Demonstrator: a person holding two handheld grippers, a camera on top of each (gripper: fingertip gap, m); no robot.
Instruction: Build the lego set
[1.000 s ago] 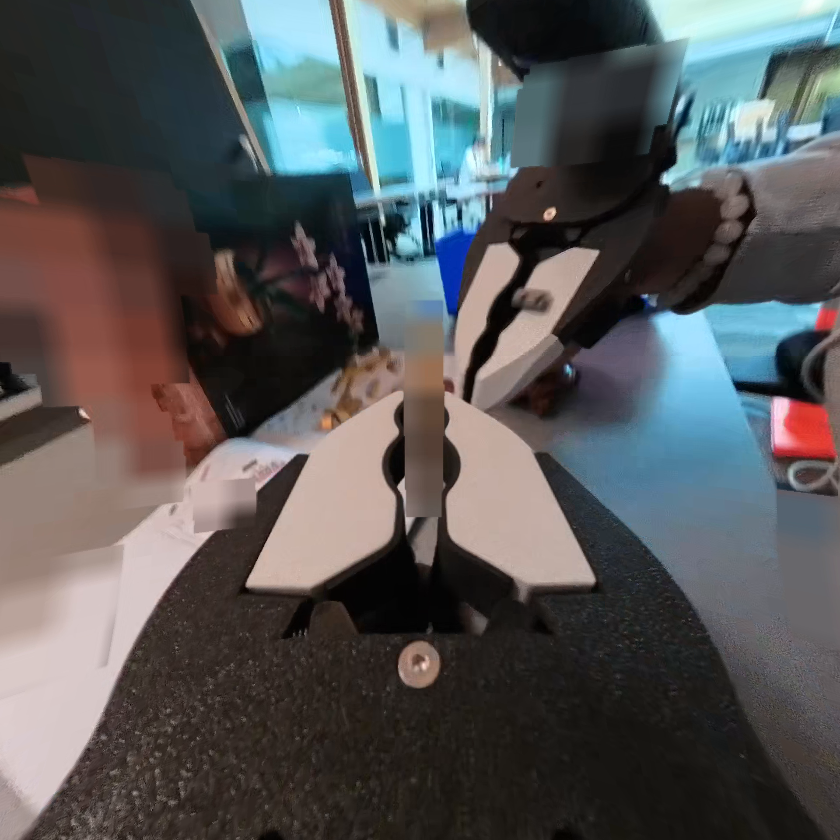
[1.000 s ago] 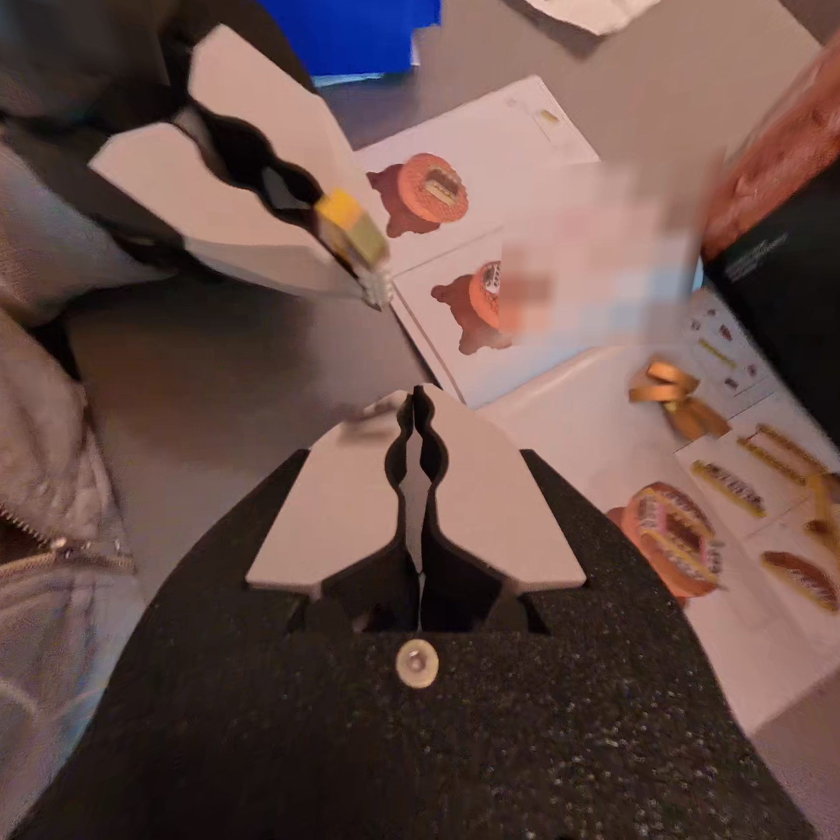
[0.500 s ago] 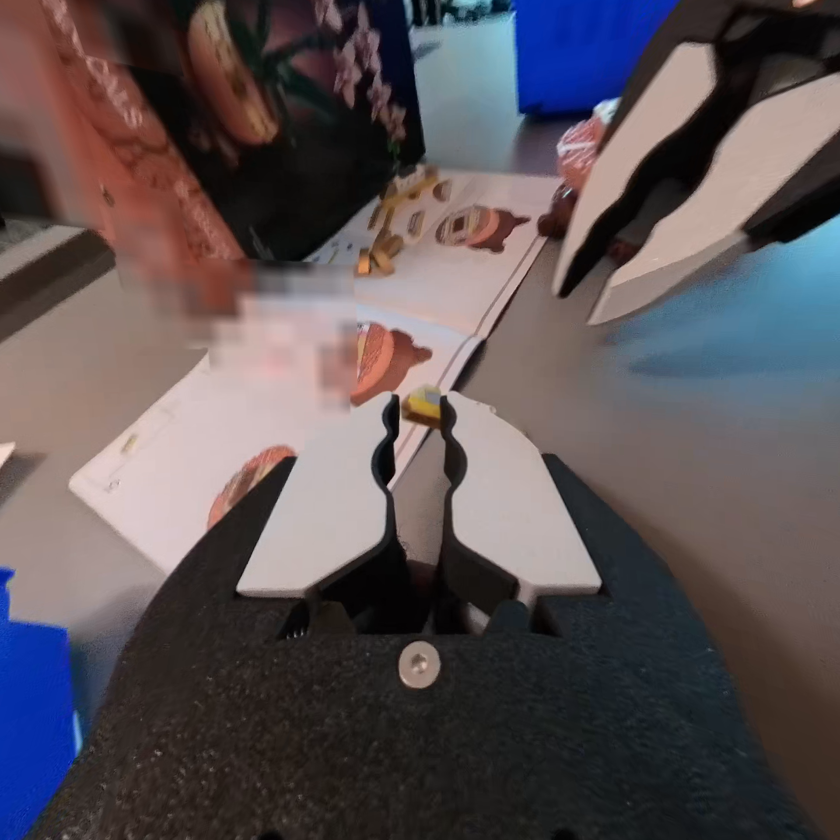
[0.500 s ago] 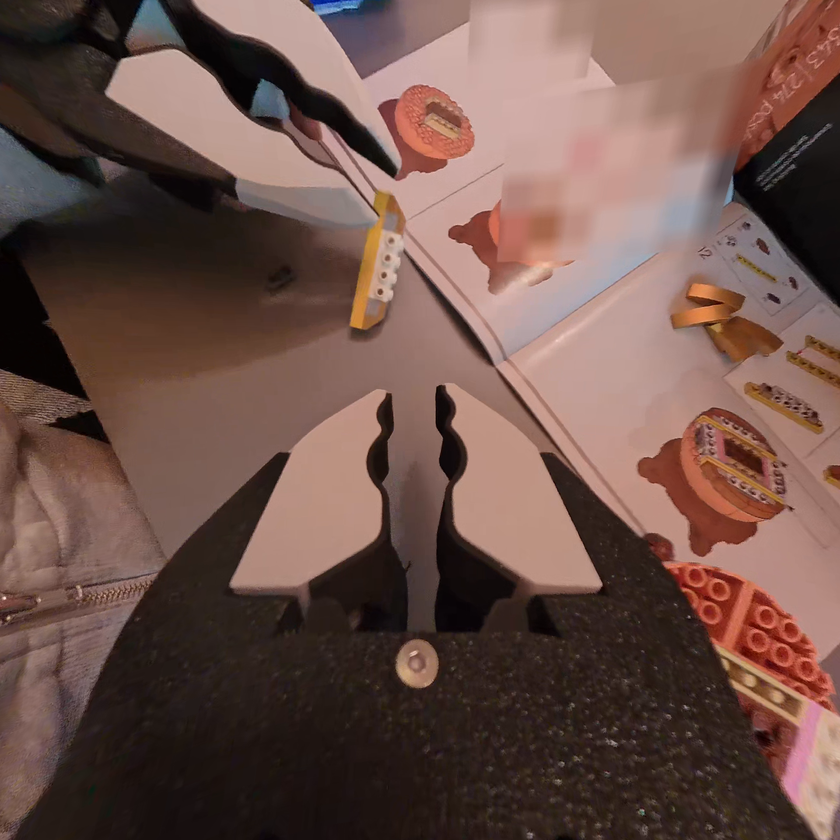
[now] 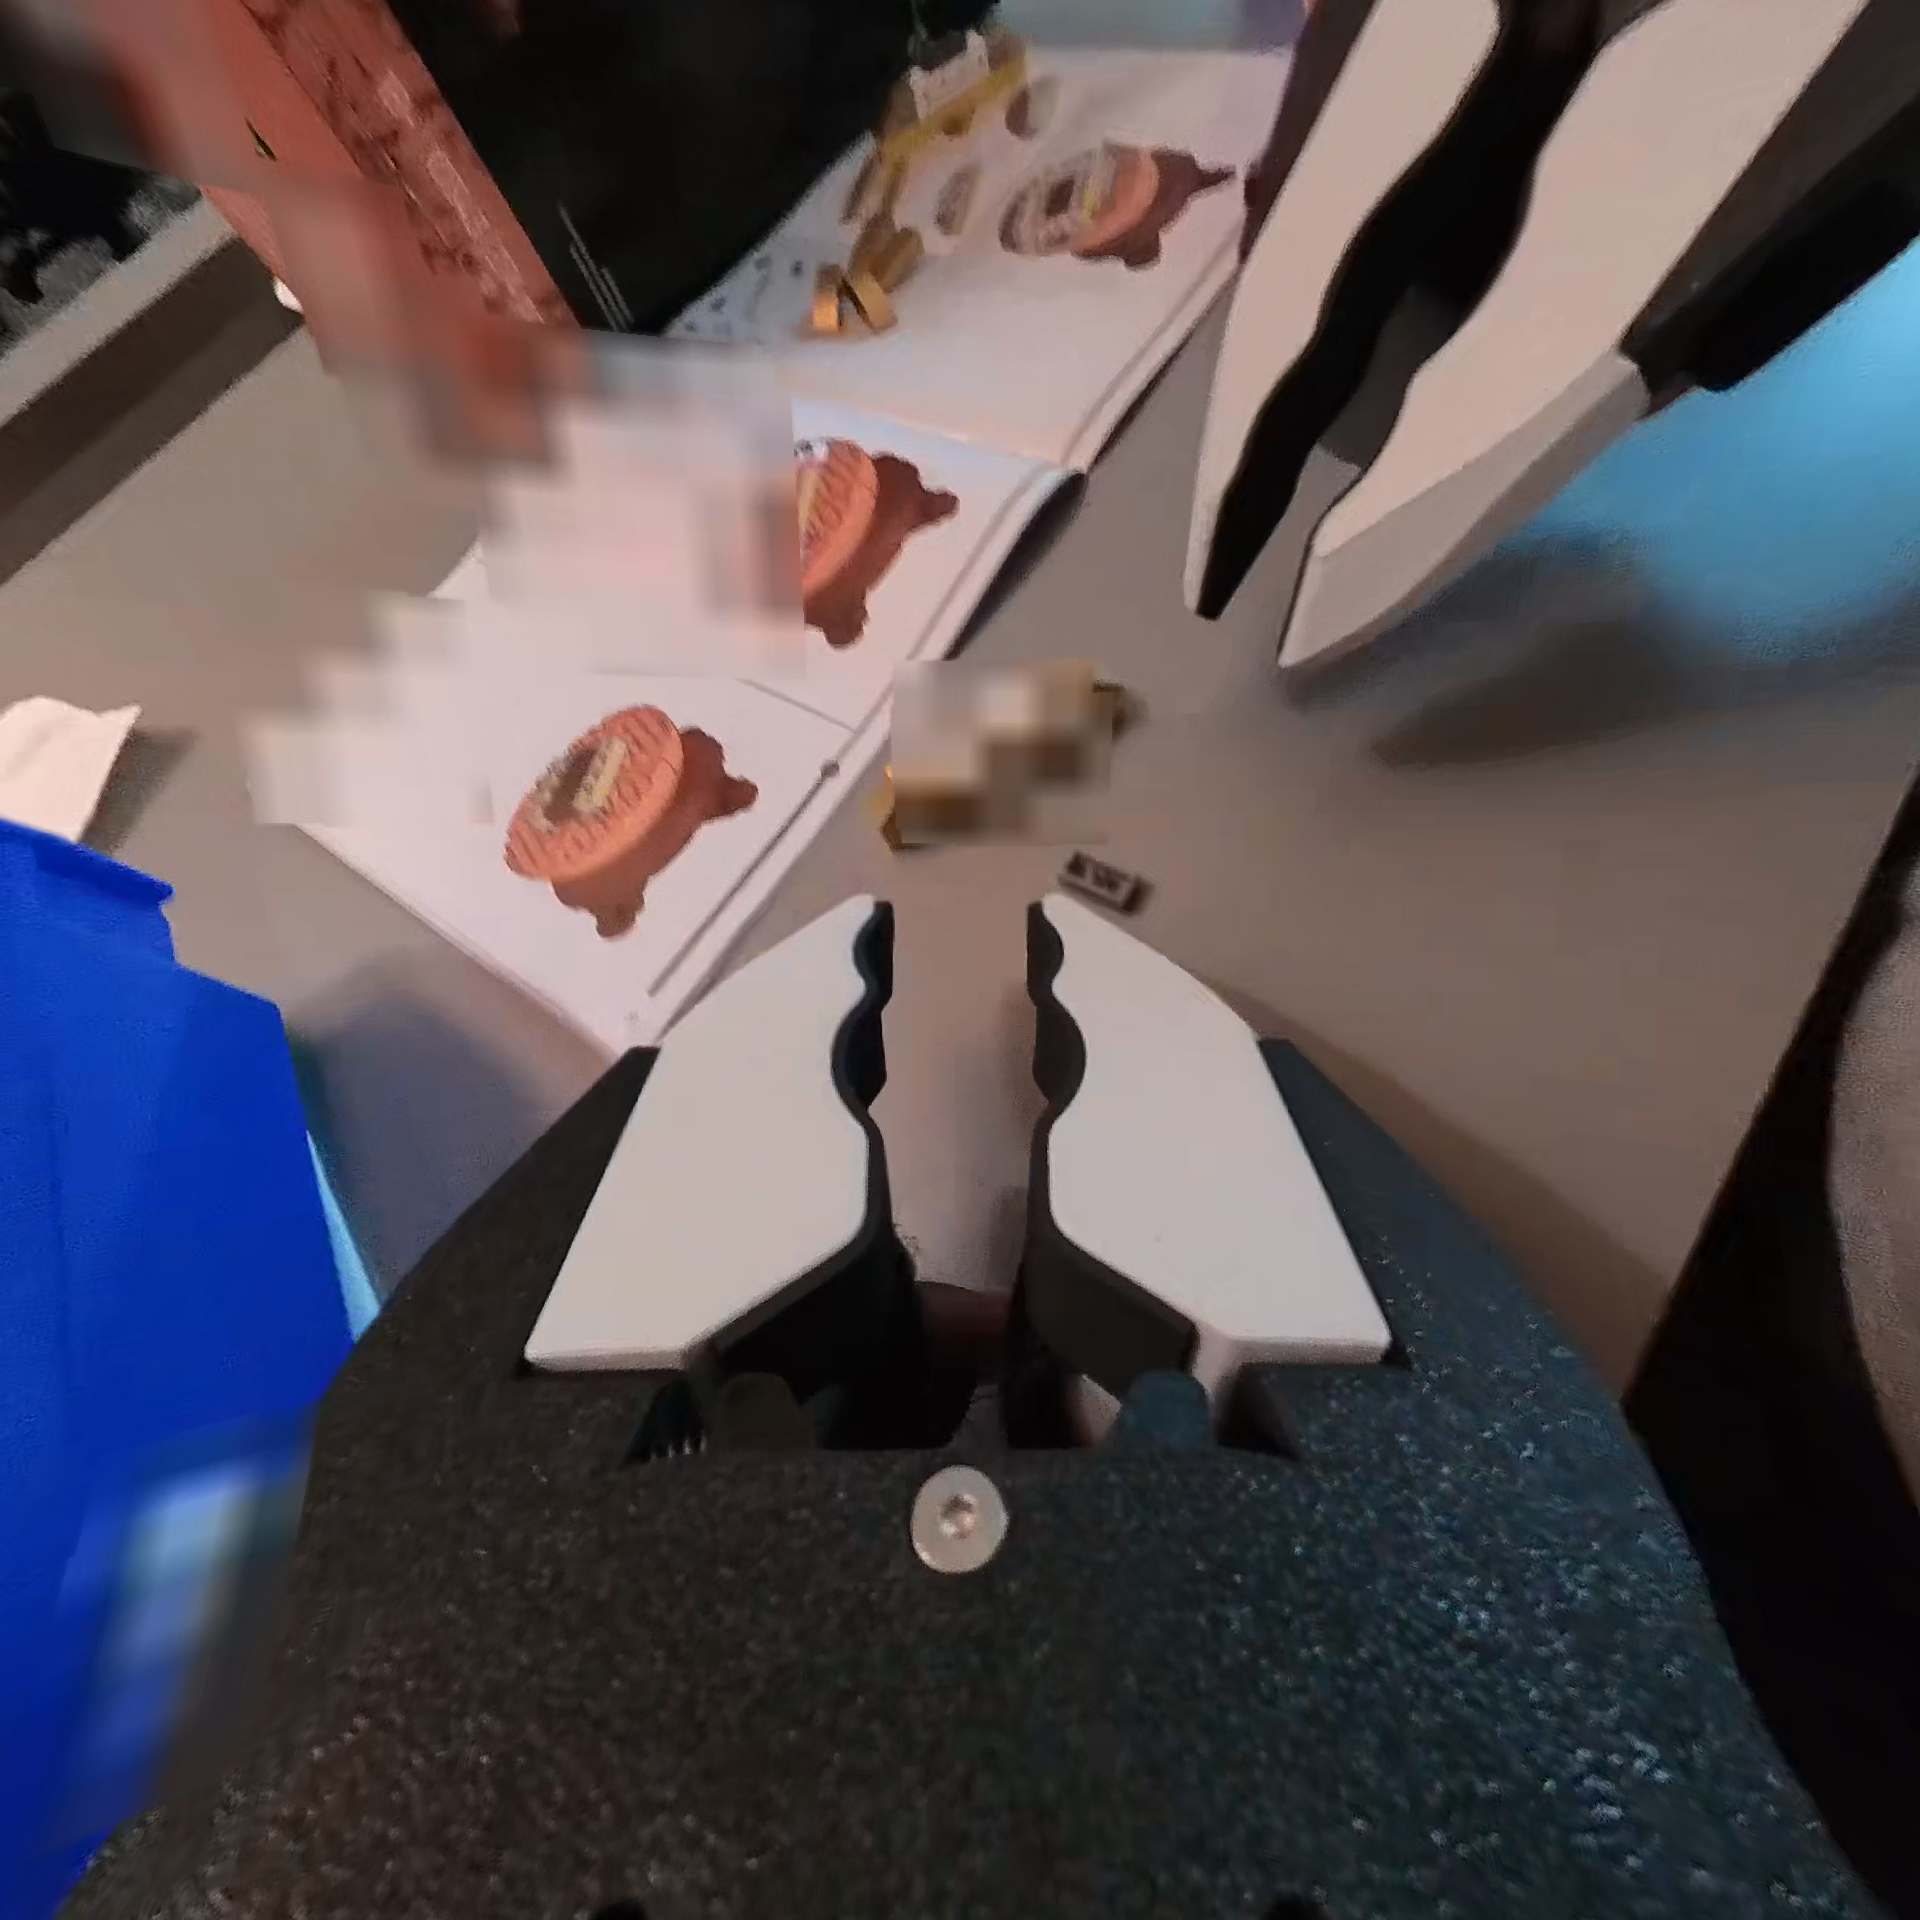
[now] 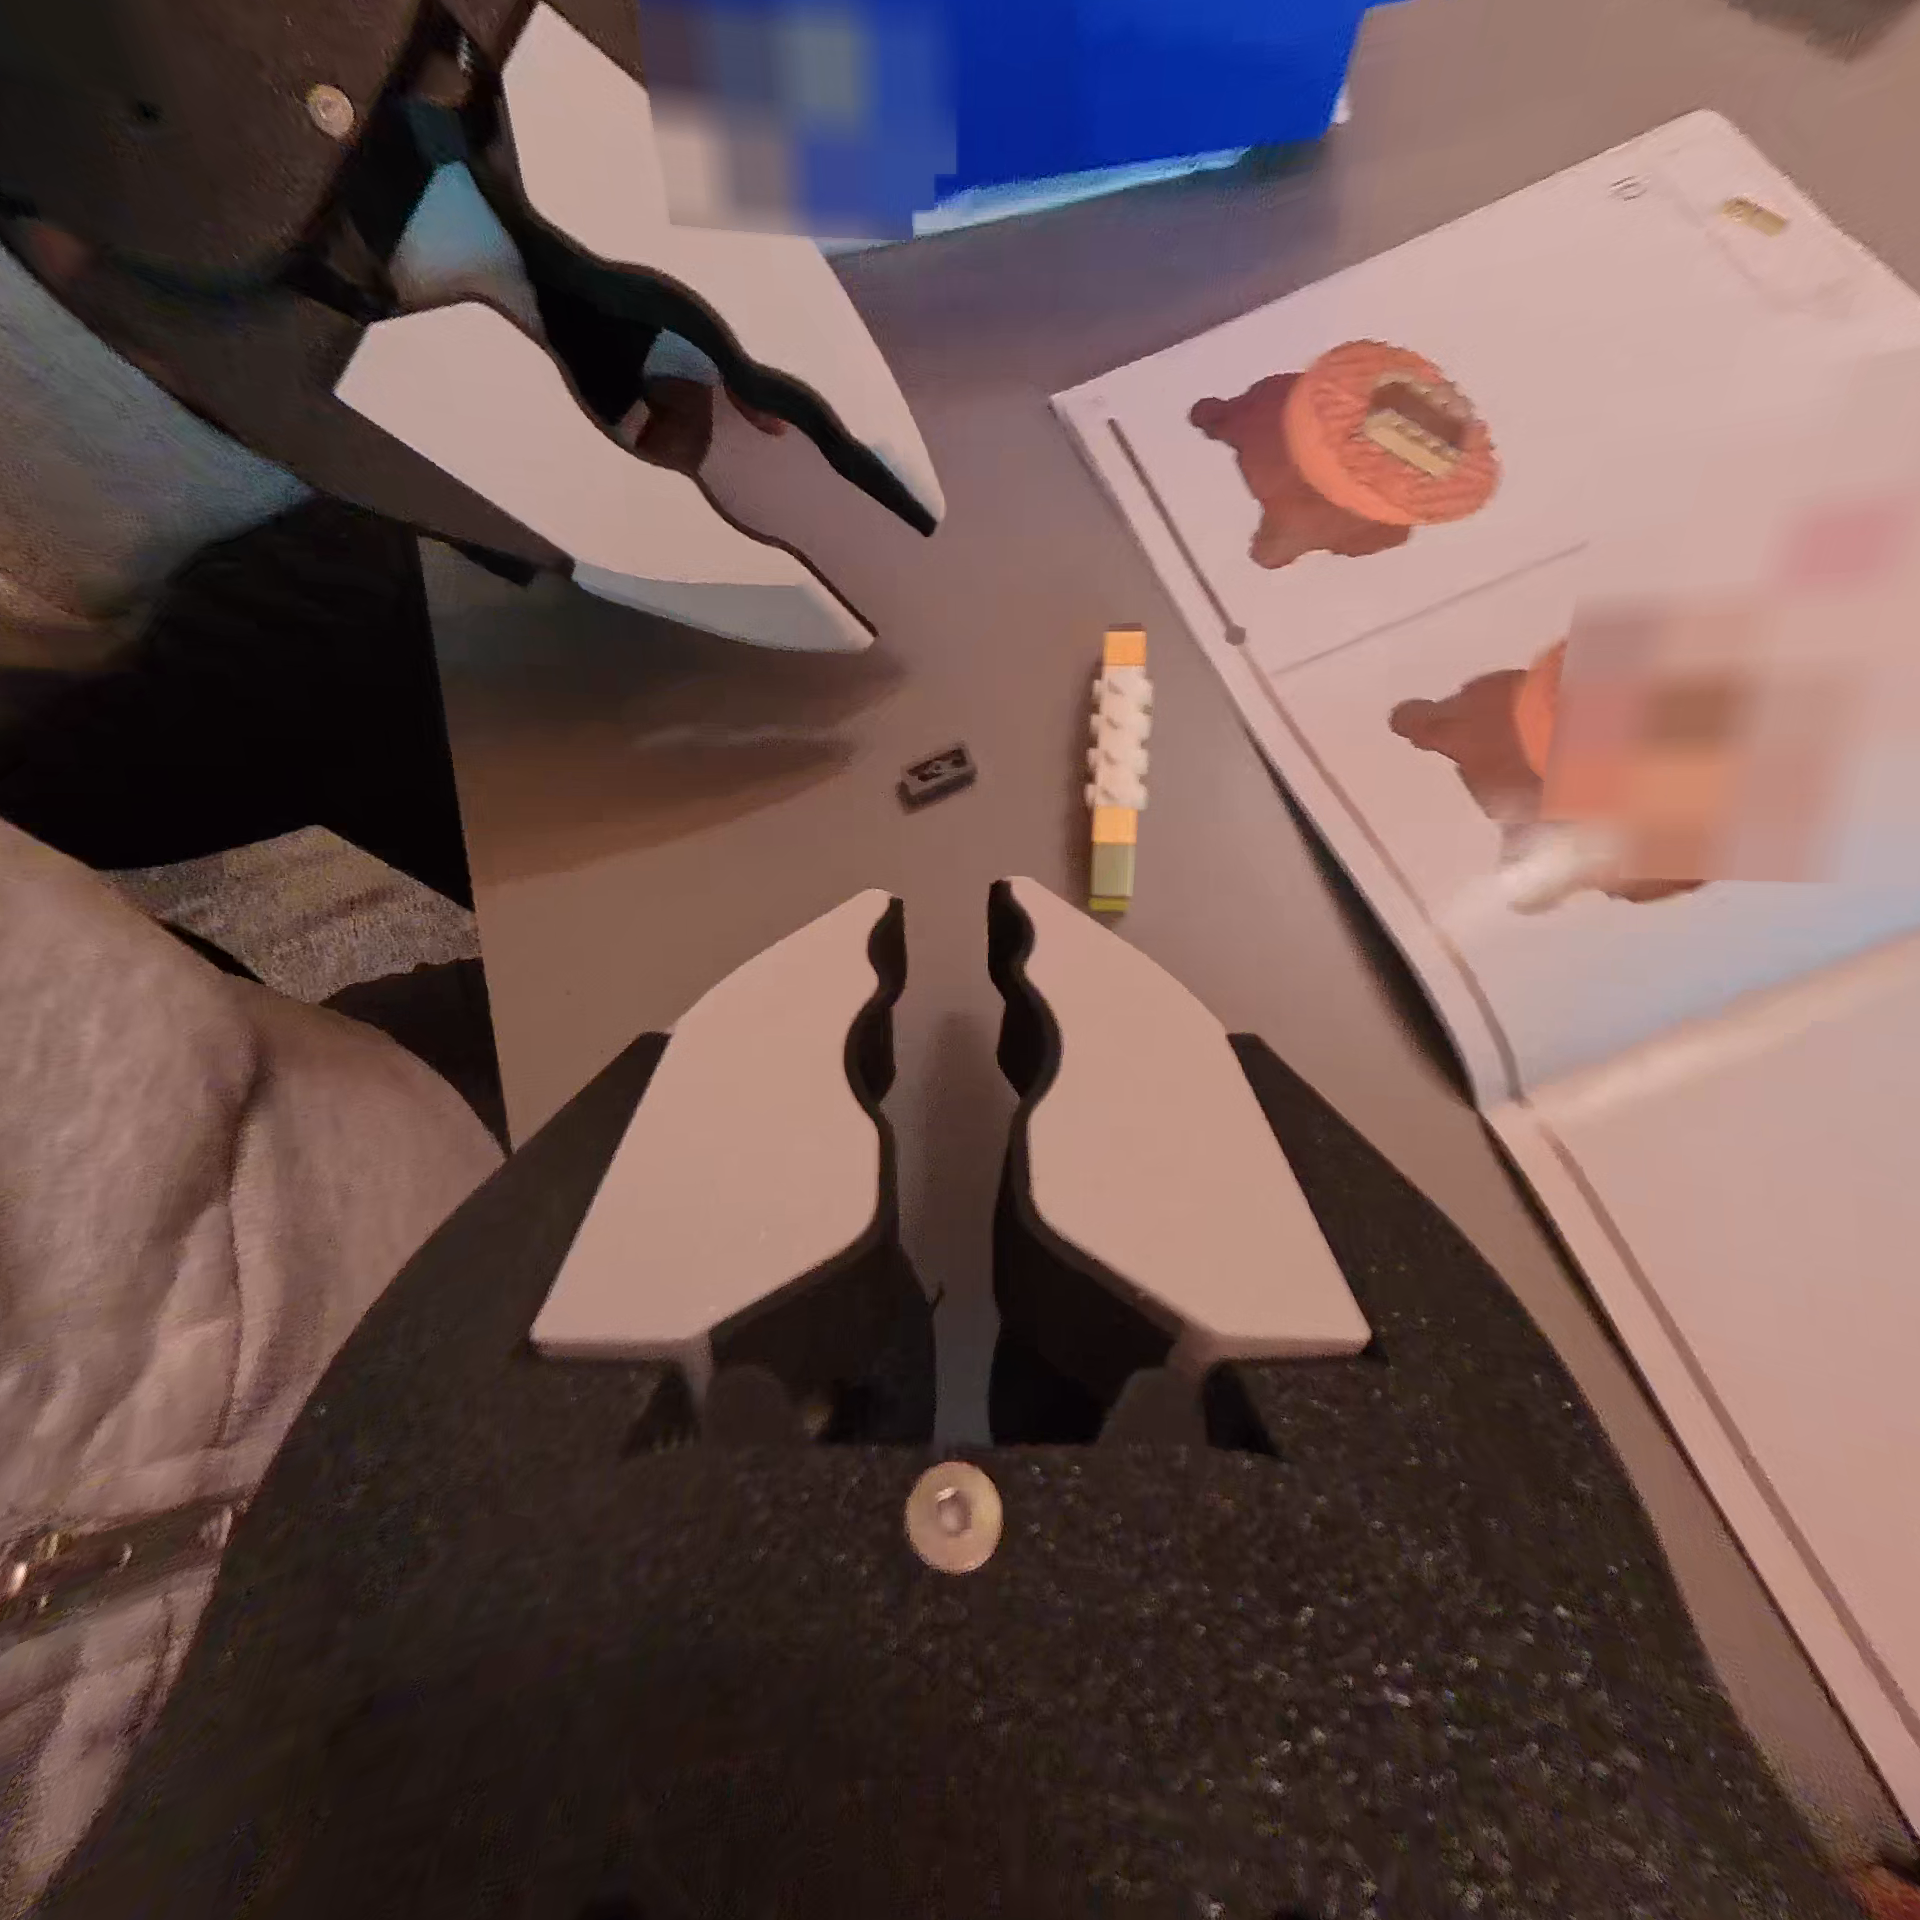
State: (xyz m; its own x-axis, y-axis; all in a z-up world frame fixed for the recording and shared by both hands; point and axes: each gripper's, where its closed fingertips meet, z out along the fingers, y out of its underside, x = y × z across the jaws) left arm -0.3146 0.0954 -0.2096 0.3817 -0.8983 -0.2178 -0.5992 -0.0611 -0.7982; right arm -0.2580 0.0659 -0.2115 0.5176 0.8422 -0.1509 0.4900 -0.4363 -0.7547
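- Left hand-held gripper [image 5: 958,909]: jaws part-way open, nothing between them, tips low over the grey counter [image 5: 1455,987].
- Right hand-held gripper [image 6: 943,891]: jaws also slightly apart and empty, likewise hovering just above the counter.
- Each gripper shows in the other's view, ahead and off to one side, tips angled down at the same patch of counter.
- Narrow yellow-and-white plastic lego strip [image 6: 1117,774] lies flat on the counter, just ahead and slightly right of the right gripper's tips, free of both grippers. In the left view it is just ahead of the tips, mostly under a mosaic patch.
- Small flat dark lego plate [image 6: 935,774] sits loose, just left of the strip and apart from it.
- Open white paper instruction booklet [image 6: 1558,312] lies right of the right gripper, its edge near the strip; gold-coloured loose lego pieces [image 5: 862,301] rest on it far ahead of the left gripper.
- Handling guess: strip is light, rigid and smooth-sided; stacked parts could pop apart if twisted, and it may skate on the smooth counter.
- Best hold, I judge: pinch across the narrow width at mid-length on the long sides, not by the yellow ends.
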